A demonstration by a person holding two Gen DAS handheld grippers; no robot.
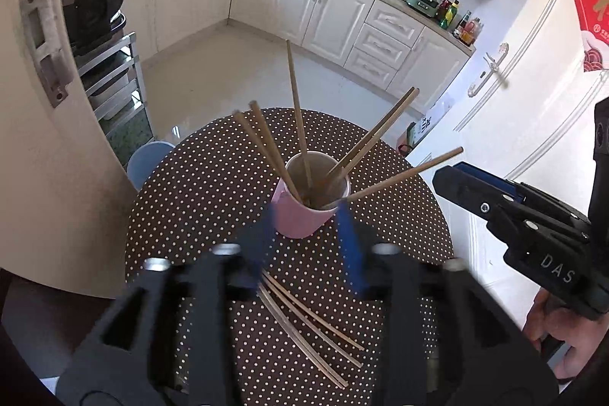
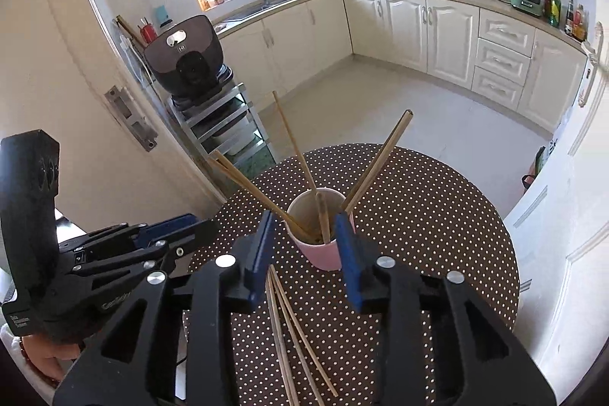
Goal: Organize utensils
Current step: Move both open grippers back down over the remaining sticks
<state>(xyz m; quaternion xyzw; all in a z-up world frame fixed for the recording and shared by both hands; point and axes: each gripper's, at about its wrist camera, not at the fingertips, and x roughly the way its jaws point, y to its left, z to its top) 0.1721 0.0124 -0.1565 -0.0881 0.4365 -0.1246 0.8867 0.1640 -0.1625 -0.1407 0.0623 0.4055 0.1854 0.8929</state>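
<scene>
A pink cup (image 1: 300, 219) stands on the round dotted table (image 1: 198, 185) and holds several wooden chopsticks (image 1: 300, 124) that fan outward. Three more chopsticks (image 1: 304, 326) lie loose on the table in front of the cup. My left gripper (image 1: 308, 242) is open and empty, its blue pads just short of the cup on either side. My right gripper (image 2: 306, 246) is open and empty too, with the cup (image 2: 323, 250) between its pads and the loose chopsticks (image 2: 293, 333) below it. Each gripper also shows in the other's view: the right one (image 1: 453, 179), the left one (image 2: 205, 227).
The table (image 2: 437, 234) stands by a white door (image 1: 506, 109) on the right and a curved wall on the left. A metal rack (image 2: 224, 124) with an appliance on top stands behind it. A blue stool (image 1: 146, 158) is at the table's far left edge.
</scene>
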